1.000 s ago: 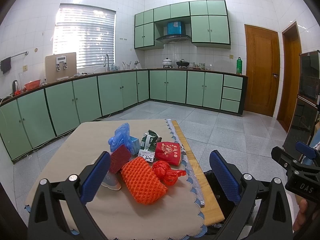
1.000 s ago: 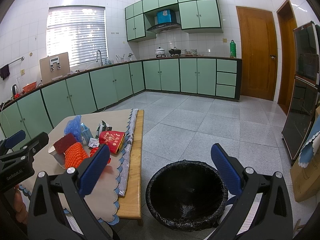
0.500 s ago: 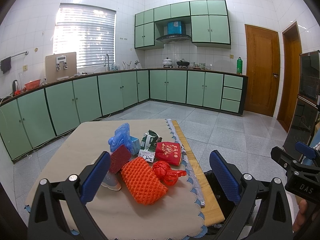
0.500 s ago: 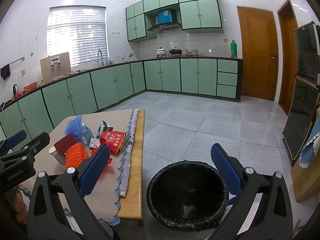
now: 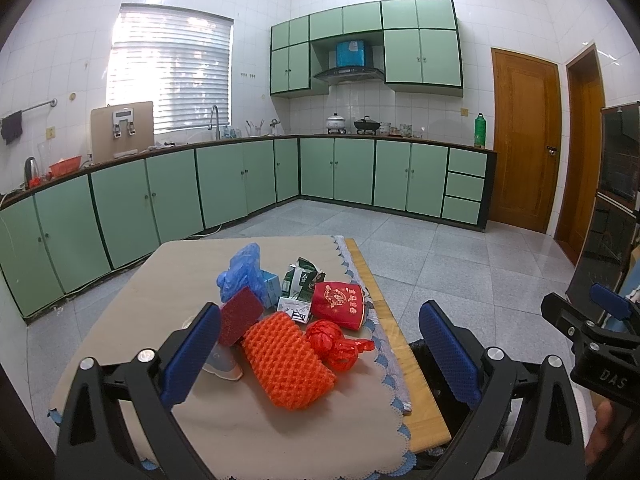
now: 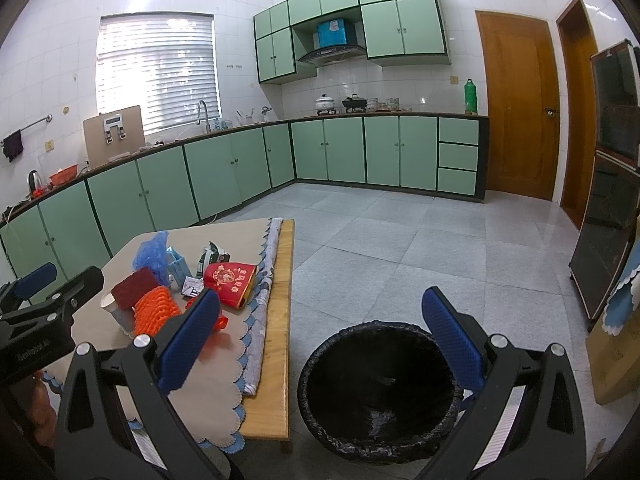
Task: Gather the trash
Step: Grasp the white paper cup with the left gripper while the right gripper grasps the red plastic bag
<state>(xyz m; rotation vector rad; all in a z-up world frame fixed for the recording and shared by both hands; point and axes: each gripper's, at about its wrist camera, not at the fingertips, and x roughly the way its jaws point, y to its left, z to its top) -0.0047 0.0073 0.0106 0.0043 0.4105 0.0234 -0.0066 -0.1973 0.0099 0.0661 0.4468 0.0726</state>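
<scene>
Trash lies in a small heap on the table (image 5: 172, 264), which is covered with a beige cloth (image 5: 248, 432): in the left wrist view an orange net pad (image 5: 286, 362) is nearest, with a red ribbon ball (image 5: 334, 342) just beside it on the right, a dark red sponge (image 5: 240, 314) on the left, and behind them a red packet (image 5: 339, 304), a green and white carton (image 5: 302, 278) and a blue plastic bag (image 5: 242, 276). The left gripper (image 5: 320, 360) hovers before this heap with its jaws wide apart and holds nothing. In the right wrist view the right gripper (image 6: 320, 338) is also wide open and empty, above a bin with a black liner (image 6: 380, 392) that stands on the floor just beside the table edge. The same heap is seen to the left of it.
</scene>
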